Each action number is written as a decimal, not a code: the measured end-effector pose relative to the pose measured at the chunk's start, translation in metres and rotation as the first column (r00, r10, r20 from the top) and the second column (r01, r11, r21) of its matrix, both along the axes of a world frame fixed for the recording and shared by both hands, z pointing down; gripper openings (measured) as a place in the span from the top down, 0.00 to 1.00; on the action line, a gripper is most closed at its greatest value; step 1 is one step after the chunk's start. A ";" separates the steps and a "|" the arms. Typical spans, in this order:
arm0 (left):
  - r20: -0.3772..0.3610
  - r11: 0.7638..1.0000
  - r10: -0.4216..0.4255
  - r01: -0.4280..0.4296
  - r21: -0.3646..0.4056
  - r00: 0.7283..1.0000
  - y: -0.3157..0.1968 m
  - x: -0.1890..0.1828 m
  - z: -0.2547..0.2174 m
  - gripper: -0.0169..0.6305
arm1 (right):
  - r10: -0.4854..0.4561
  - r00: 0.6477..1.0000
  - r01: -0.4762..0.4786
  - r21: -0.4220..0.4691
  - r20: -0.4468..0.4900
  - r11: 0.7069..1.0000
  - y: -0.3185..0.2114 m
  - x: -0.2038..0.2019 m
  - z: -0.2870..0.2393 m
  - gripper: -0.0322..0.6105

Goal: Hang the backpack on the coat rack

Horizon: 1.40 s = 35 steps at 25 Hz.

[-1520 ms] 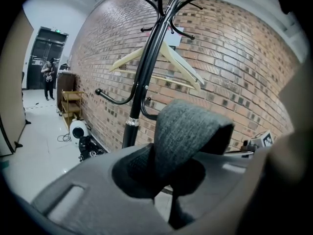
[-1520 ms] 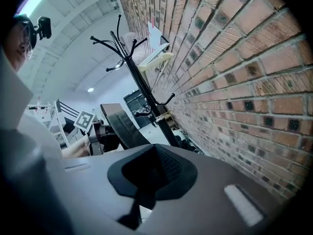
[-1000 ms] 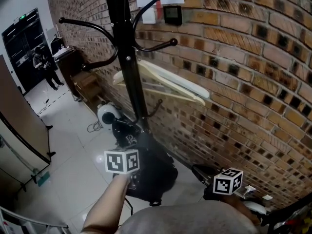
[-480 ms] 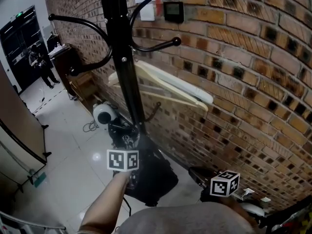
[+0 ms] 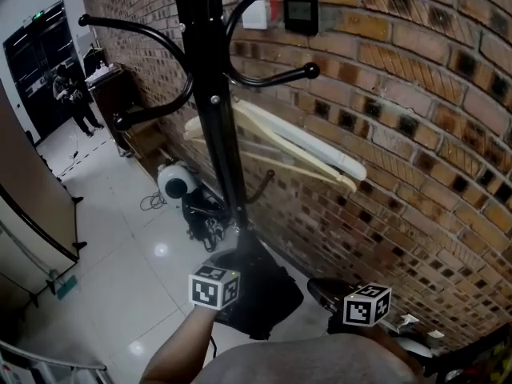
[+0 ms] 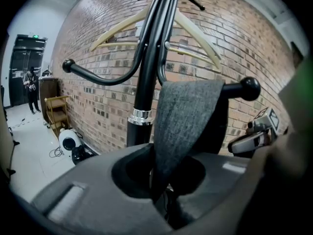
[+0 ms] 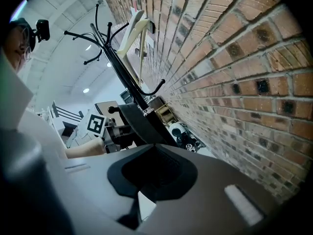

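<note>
A black coat rack (image 5: 216, 110) stands against the brick wall, its hooks ending in balls. The black backpack (image 5: 264, 290) sits low at the pole's foot. My left gripper (image 5: 230, 266) is beside it, shut on the grey strap (image 6: 188, 116). In the left gripper view the strap rises from the jaws to the arm of a ball-tipped hook (image 6: 252, 88). My right gripper (image 5: 322, 288) is to the right of the backpack, by the wall. In the right gripper view a black band (image 7: 139, 124) runs from the hook down behind the jaws, and their state is hidden.
Pale wooden hangers (image 5: 296, 146) hang on the rack against the brick wall (image 5: 424, 134). A white round appliance (image 5: 174, 184) and tangled cables lie on the tiled floor behind the pole. A wooden cart (image 5: 140, 138) and a person (image 5: 76, 94) stand far left.
My left gripper has sunk with the strap, and the backpack sits lower by the pole's foot. The right gripper has drifted only slightly.
</note>
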<state>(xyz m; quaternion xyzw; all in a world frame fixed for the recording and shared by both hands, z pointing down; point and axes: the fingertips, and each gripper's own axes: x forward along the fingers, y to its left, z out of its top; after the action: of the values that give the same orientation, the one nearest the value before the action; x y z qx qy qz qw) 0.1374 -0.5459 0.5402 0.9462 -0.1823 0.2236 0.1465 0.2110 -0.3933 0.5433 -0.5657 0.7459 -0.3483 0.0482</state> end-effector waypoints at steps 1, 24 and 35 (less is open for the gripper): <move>-0.019 1.000 0.001 -0.001 0.015 1.000 0.001 0.001 0.001 0.93 | -0.006 1.000 0.006 -0.003 -0.001 1.000 -0.001 -0.001 0.000 0.95; -0.177 0.989 -0.057 0.032 -0.145 0.982 0.017 -0.024 0.003 0.69 | -0.060 0.997 0.058 -0.039 -0.058 0.998 0.039 -0.008 -0.015 0.95; -0.245 0.956 -0.206 0.142 -0.256 0.947 0.145 -0.084 -0.041 0.97 | -0.121 0.991 0.121 -0.001 -0.061 0.993 0.126 -0.037 -0.024 0.95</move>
<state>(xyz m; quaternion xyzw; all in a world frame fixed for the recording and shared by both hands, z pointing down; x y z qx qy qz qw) 0.0530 -0.4009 0.4988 0.9237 -0.2164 0.0993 0.3002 0.1744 -0.2675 0.5189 -0.5295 0.7805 -0.3323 0.0051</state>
